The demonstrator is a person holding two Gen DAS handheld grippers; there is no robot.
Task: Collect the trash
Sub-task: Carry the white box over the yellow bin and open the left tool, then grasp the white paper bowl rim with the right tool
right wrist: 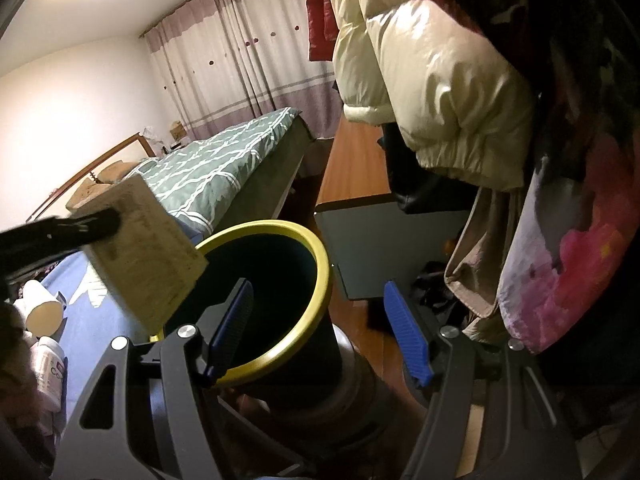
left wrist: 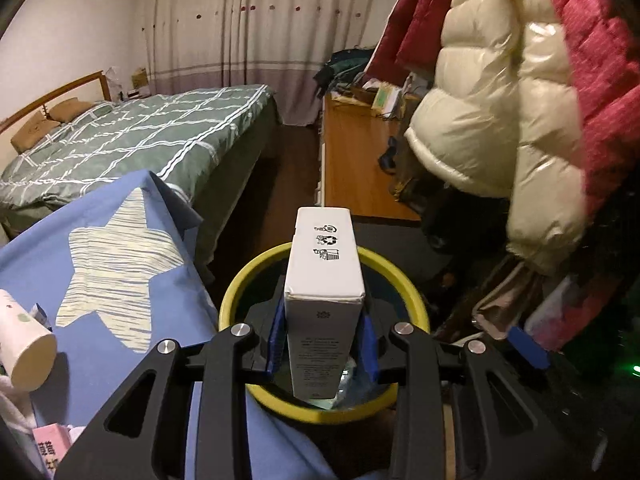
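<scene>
A tall white carton [left wrist: 324,272] with recycling marks on its top stands upright between the blue pads of my left gripper [left wrist: 324,340], which is shut on it. The carton hangs over the mouth of a dark bin with a yellow rim [left wrist: 404,280], where some crumpled plastic [left wrist: 348,380] lies inside. In the right wrist view the same carton [right wrist: 140,248] sits tilted at the bin's left edge, held by the black left gripper [right wrist: 80,228]. My right gripper [right wrist: 320,328] is open and holds nothing, just above the near side of the yellow rim [right wrist: 320,276].
A blue cloth with a pale star [left wrist: 112,248] covers the surface left of the bin, carrying a paper cup [left wrist: 30,356], a pink box [left wrist: 52,448] and a white bottle [right wrist: 48,364]. Puffy jackets [left wrist: 500,120] hang close on the right. A green bed [left wrist: 140,136] and a wooden cabinet [left wrist: 352,152] lie beyond.
</scene>
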